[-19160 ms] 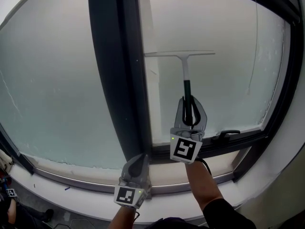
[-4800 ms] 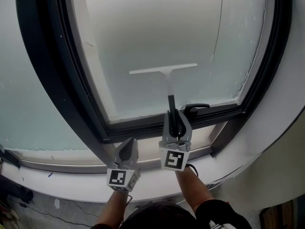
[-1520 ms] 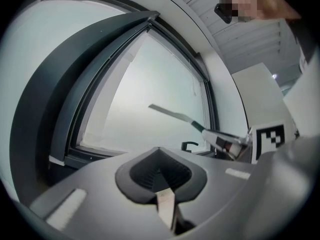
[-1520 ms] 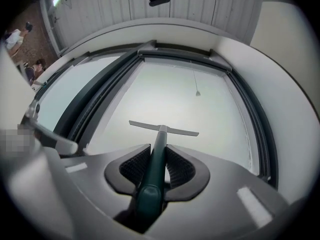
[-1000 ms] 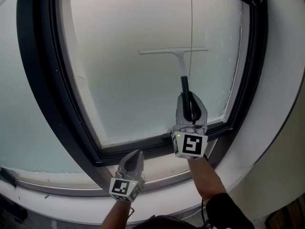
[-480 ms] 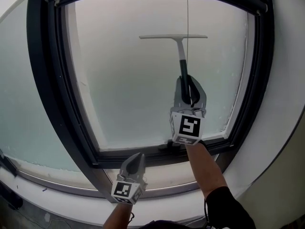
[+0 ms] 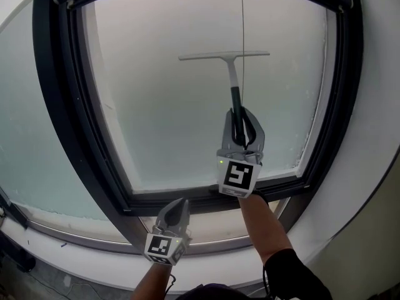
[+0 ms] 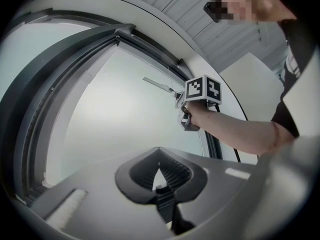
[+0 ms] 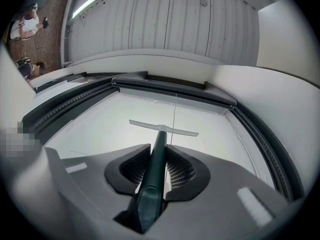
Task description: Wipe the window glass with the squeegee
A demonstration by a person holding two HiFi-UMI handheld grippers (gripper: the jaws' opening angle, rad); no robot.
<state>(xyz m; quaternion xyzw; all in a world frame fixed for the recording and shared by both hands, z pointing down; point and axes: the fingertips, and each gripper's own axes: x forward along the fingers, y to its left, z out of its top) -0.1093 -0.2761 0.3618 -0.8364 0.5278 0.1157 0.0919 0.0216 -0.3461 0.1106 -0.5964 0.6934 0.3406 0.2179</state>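
The squeegee has a pale blade (image 7: 224, 56) lying level against the frosted window glass (image 7: 162, 105), in its upper half. Its dark green handle (image 7: 235, 105) runs down into my right gripper (image 7: 240, 119), which is shut on it. In the right gripper view the handle (image 9: 156, 171) sits clamped between the jaws, and the blade (image 9: 163, 128) lies across the pane ahead. My left gripper (image 7: 180, 205) hangs low by the sill, shut on nothing. In the left gripper view its tips (image 8: 159, 170) meet, and the squeegee (image 8: 157, 83) shows farther up.
A dark window frame (image 7: 62, 105) surrounds the pane. A thin cord (image 7: 242, 17) hangs down in front of the glass just right of the blade's middle. A pale sill (image 7: 206, 235) runs below the frame, and a white wall (image 7: 375, 167) lies to the right.
The right gripper lifted the squeegee up the pane, then drew it a little way back down. The left gripper stayed low by the sill.
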